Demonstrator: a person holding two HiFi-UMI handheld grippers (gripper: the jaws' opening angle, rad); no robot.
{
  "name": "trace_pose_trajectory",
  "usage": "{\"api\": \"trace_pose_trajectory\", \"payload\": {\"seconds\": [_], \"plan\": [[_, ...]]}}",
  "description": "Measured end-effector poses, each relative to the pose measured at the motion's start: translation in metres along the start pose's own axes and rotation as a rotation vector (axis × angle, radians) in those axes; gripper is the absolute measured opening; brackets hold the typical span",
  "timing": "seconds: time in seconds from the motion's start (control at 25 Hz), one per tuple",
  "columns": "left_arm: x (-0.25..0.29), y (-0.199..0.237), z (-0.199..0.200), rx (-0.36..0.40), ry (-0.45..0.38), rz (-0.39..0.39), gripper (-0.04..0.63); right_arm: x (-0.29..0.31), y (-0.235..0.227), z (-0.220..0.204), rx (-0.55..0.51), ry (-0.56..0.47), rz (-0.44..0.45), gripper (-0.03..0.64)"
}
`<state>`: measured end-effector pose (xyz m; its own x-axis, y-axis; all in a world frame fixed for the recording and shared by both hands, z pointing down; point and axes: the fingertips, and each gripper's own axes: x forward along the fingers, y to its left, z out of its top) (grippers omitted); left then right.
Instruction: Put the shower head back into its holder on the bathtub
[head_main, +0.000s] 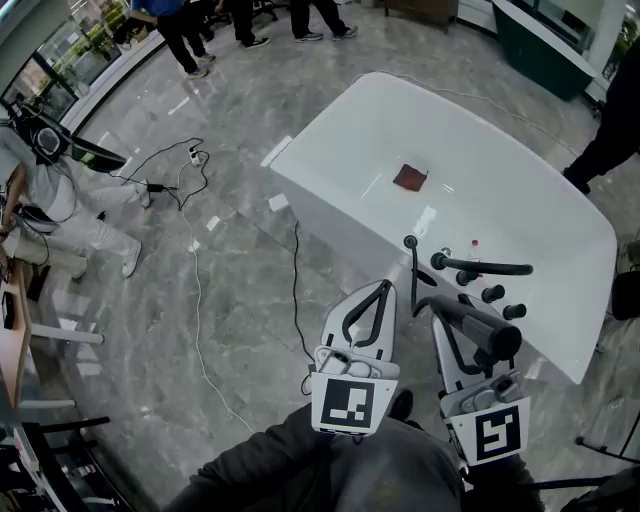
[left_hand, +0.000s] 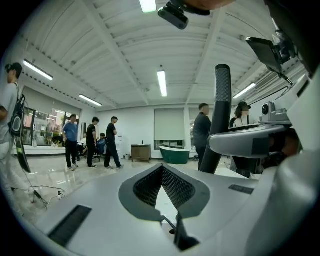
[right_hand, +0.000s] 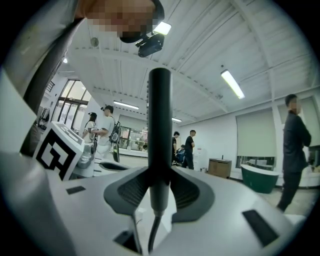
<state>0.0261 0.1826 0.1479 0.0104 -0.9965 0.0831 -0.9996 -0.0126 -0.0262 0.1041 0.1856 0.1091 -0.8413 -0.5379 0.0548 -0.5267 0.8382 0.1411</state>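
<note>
The black shower head (head_main: 482, 328) is a thick dark wand lying across my right gripper (head_main: 445, 314), which is shut on it just in front of the tub's near rim. In the right gripper view the handle (right_hand: 160, 135) stands upright between the closed jaws, and its hose (right_hand: 153, 231) hangs below. The black tap set (head_main: 482, 268), with knobs and a thin post (head_main: 410, 243), sits on the white bathtub's rim (head_main: 560, 350). My left gripper (head_main: 385, 288) is beside it to the left, shut and empty (left_hand: 162, 169). From the left gripper view the shower head (left_hand: 222, 105) rises on the right.
A red-brown cloth (head_main: 410, 178) lies inside the tub. A small red-capped bottle (head_main: 474, 245) stands by the taps. Cables and a power strip (head_main: 195, 155) trail over the grey marble floor on the left. People stand at the far top and the left edge.
</note>
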Motion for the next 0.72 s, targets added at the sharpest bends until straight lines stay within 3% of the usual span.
{"api": "trace_pose_trajectory", "payload": {"seconds": [0.72], "plan": [[0.003, 0.051, -0.002, -0.060, -0.033, -0.079, 0.003, 0.038, 0.018, 0.008, -0.033, 0.068, -0.110, 0.140]]}}
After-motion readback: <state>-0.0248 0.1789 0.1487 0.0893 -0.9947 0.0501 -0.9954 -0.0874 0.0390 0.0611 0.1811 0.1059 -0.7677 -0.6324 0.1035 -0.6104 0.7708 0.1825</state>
